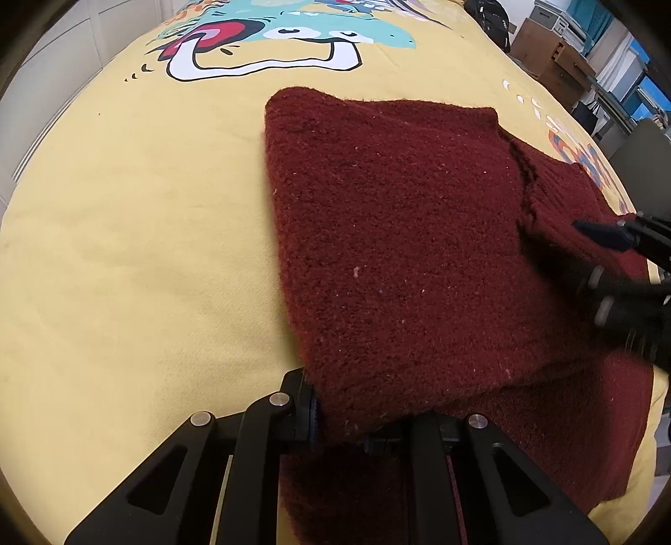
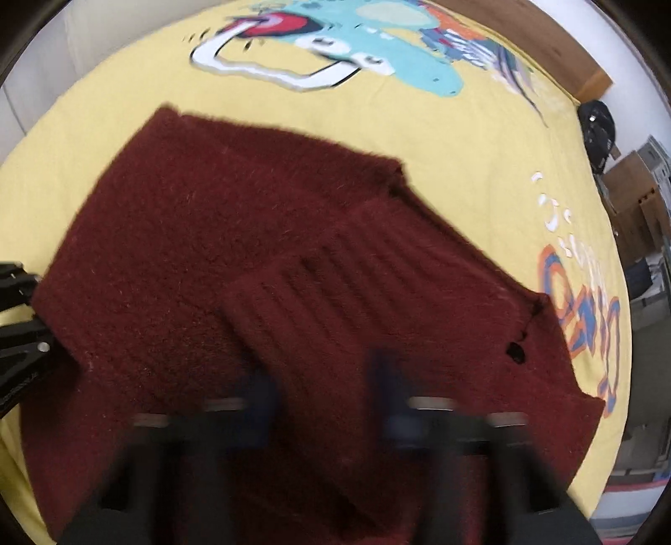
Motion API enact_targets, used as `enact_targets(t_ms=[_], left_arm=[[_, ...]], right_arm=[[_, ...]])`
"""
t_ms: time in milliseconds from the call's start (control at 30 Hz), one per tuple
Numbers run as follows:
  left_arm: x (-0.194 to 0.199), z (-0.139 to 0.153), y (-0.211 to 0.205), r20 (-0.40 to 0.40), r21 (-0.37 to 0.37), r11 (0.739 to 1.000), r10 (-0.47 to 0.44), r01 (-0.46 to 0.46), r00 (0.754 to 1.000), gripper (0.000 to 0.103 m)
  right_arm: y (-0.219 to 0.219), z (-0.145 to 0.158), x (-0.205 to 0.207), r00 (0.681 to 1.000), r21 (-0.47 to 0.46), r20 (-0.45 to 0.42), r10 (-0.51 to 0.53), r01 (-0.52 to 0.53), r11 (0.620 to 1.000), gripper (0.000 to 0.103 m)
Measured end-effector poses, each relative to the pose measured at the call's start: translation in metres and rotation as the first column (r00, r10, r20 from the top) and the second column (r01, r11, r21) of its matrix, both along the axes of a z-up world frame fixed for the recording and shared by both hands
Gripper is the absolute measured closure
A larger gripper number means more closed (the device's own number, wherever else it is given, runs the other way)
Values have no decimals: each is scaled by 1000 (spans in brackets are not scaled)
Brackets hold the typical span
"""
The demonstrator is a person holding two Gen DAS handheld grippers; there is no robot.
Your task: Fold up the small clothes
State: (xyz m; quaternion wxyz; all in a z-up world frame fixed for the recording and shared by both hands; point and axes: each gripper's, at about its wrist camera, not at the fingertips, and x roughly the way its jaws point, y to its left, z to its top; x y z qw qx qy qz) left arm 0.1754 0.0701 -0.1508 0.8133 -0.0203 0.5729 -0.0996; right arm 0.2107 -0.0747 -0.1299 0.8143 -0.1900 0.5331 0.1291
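A dark red knitted sweater (image 1: 398,234) lies folded on a yellow printed bed cover (image 1: 138,234). My left gripper (image 1: 348,423) is shut on the sweater's near edge, with fabric bunched between its fingers. My right gripper (image 2: 327,398) hovers over the sweater (image 2: 218,234), blurred by motion, its fingers apart with nothing between them. It also shows at the right edge of the left wrist view (image 1: 620,260), over the ribbed part. The left gripper shows at the left edge of the right wrist view (image 2: 21,331).
The bed cover (image 2: 495,167) carries a large cartoon print (image 1: 285,37) at the far side. Cardboard boxes (image 1: 549,54) and blue shelving stand beyond the bed at right. A black bag (image 2: 597,134) sits by the bed's far corner.
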Motion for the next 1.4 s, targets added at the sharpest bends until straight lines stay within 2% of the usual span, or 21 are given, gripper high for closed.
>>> enact_targets(t_ms=[100,200,333,467,733,833,1000,1067,1100,1133,1167,1200,1233,1300,1333,1400], left_arm=[[-3,-2,1,-2,-5,1000,5,-5,1000,91],[-7,2,13,-7,-10,1000,15,-15,1000,91],[-7,3,7,-4,9,1000,5,-5,1000,91],[-6,3,6,-3,17,1000,11,-11,1000,91],[-9,5,0,5,41,999,-2,1,1000,91],[-8,0,-5,0,53,999,-4,4,1000,91],[-10,-5,-15,7,77,997,4,-5,1000,90],[-12,-3,-19,24,96,995,-2,0,1000,89],[-13,-4,-21,25,103,995,-2,0,1000,86],[-14,-2,-22,24,110,994,3,-5,1000,84],[-14,0,-21,16,121,992,22,-24,1000,76],[-15,1,-20,10,131,991,36,-37,999,63],[-18,3,-22,9,138,990,43,-44,999,56],[-22,9,-21,11,156,986,54,-56,998,26],[-26,14,-19,21,150,987,57,-59,998,22],[-29,25,-14,35,135,989,56,-60,998,6]], right_arm=[[-38,22,0,996,122,-14,-90,91,988,87],[-73,36,-6,988,154,10,-153,150,977,89],[-121,46,-18,968,197,8,-252,246,949,90],[-167,37,-29,935,266,-48,-352,352,898,91],[-208,-5,-49,888,272,-126,-442,460,845,91],[-215,-18,-54,882,266,-128,-454,471,841,91],[-216,-22,-57,884,265,-102,-455,465,844,91],[-214,-21,-59,889,256,-88,-449,456,853,83],[-214,-19,-61,891,243,-71,-449,452,858,76],[-216,-18,-63,890,236,-64,-451,453,860,63],[-219,-15,-66,884,222,-49,-465,464,858,55],[-223,-12,-69,877,211,-36,-479,475,854,41],[-225,-10,-71,875,210,-32,-483,478,853,36],[-232,-3,-77,875,214,-17,-483,475,853,32],[-234,1,-81,876,207,-8,-481,472,857,24],[-236,12,-90,882,205,21,-471,457,865,22]])
